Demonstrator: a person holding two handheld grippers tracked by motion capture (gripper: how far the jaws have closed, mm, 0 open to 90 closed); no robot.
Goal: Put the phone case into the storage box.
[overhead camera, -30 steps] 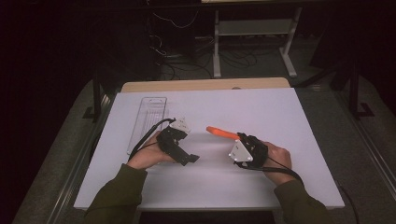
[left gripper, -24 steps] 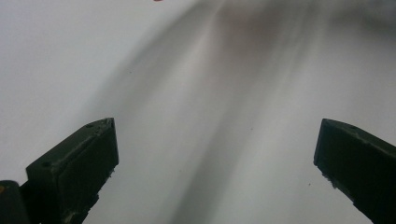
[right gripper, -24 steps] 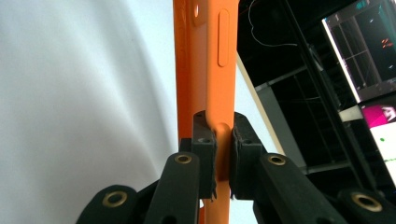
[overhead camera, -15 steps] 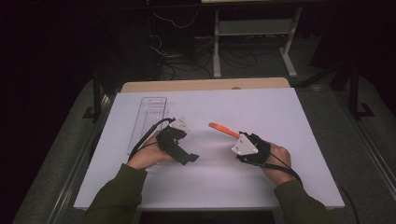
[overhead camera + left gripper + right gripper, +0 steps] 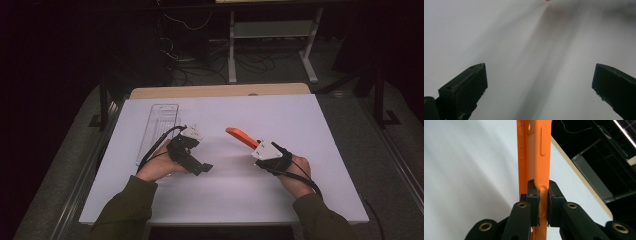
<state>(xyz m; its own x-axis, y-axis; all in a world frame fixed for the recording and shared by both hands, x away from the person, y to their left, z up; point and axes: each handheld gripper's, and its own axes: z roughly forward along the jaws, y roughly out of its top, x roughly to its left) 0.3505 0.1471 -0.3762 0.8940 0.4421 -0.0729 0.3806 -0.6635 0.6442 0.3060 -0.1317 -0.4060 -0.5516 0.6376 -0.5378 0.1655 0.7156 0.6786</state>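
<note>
An orange phone case [image 5: 239, 135] is held off the white table [image 5: 310, 120], its free end pointing to the far left. My right gripper [image 5: 254, 146] is shut on its near end. In the right gripper view the two pads pinch the thin edge of the case [image 5: 541, 150], squeezing it in at the right gripper [image 5: 540, 192]. My left gripper [image 5: 204, 167] rests low at the table's left middle, pointing right, apart from the case. In its own view the left gripper [image 5: 539, 82] stands wide open over bare white table, with nothing between the jaws.
A clear, long plastic box [image 5: 157, 125] lies flat at the back left of the table, just beyond my left hand. A wooden strip [image 5: 220, 91] runs along the far edge. Dark floor, cables and a metal stand lie beyond.
My right gripper has carried the orange case slightly to the right and farther away. The left hand has stayed where it was.
</note>
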